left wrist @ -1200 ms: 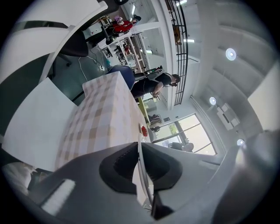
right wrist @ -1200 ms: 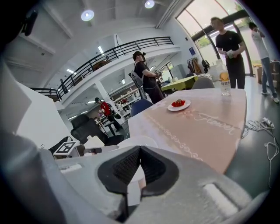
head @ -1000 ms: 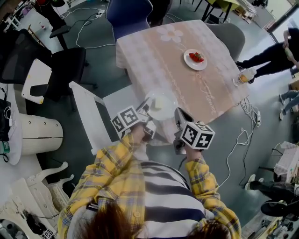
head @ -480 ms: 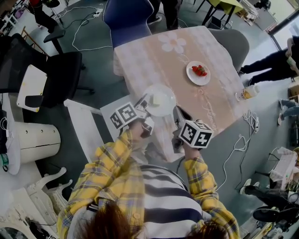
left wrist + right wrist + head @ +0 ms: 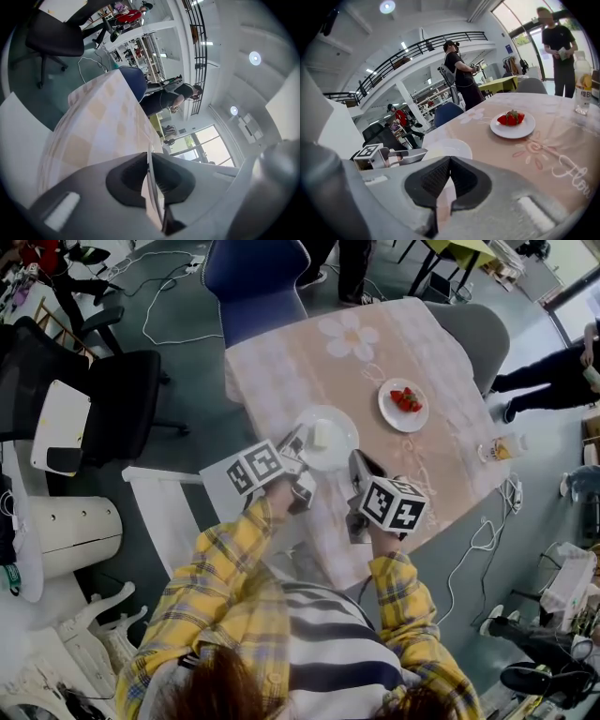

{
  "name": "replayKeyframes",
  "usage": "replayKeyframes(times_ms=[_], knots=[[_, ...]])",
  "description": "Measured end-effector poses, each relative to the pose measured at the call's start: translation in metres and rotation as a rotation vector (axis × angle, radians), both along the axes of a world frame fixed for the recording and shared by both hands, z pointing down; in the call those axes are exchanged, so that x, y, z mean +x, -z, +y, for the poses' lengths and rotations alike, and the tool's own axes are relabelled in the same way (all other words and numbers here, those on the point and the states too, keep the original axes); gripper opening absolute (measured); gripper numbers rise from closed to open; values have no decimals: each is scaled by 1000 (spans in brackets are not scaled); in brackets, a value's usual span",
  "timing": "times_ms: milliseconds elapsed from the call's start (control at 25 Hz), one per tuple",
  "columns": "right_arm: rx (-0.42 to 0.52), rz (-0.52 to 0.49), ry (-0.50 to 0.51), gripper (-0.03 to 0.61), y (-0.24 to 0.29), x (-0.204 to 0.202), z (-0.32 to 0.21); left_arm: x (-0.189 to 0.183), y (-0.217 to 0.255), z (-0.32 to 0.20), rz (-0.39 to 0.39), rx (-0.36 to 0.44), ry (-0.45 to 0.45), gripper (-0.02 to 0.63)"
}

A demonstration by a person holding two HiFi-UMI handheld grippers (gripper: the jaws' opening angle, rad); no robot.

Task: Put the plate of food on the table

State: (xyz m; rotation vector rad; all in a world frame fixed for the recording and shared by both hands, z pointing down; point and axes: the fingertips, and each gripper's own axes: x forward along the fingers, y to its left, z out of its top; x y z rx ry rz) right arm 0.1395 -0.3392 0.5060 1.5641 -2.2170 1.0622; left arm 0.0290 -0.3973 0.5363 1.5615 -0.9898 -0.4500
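Observation:
My left gripper [image 5: 300,444] is shut on the near rim of a white plate [image 5: 328,439] carrying a pale piece of food [image 5: 322,434]. It holds the plate over the near-left part of the pink-clothed table [image 5: 309,362]. In the left gripper view the plate's rim [image 5: 151,180] runs edge-on between the pads of the left gripper [image 5: 150,161]. My right gripper [image 5: 357,468] is shut with nothing in it, just right of the plate. From the right gripper [image 5: 449,161] view the plate [image 5: 449,148] lies ahead with the left gripper [image 5: 393,156] on its left rim.
A second plate with strawberries [image 5: 405,404] [image 5: 513,125] sits on the table's right half, a drink bottle [image 5: 502,445] [image 5: 582,84] near the right edge. A blue chair [image 5: 253,277] and a grey chair [image 5: 473,329] stand at the table. Black office chair [image 5: 122,390] left; people stand beyond.
Both grippers and the plate have moved forward, from off the table's near corner to over the tablecloth. The left gripper keeps its hold on the rim; the right stays shut.

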Motion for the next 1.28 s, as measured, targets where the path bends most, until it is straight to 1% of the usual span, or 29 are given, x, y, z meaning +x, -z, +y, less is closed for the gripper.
replayKeyframes(times_ms=[160,520,840,1160,1280], knots=[[-12,7,7,-2,-7,1,-17,3,-4,-18,-14,0,2,8],[-19,5,-18,-2,-13,5,-60,2,-14,-59,-46,-19,23,11],[-65,-3,-39,-2,-27,6,-88,1,-17,-88,-69,-30,36,14],[-75,8,-38,-2,-34,2,-106,15,-26,-112,-101,-90,-14,14],[-79,12,-40,-2,-34,4,-109,21,-27,-120,-122,-97,-35,14]])
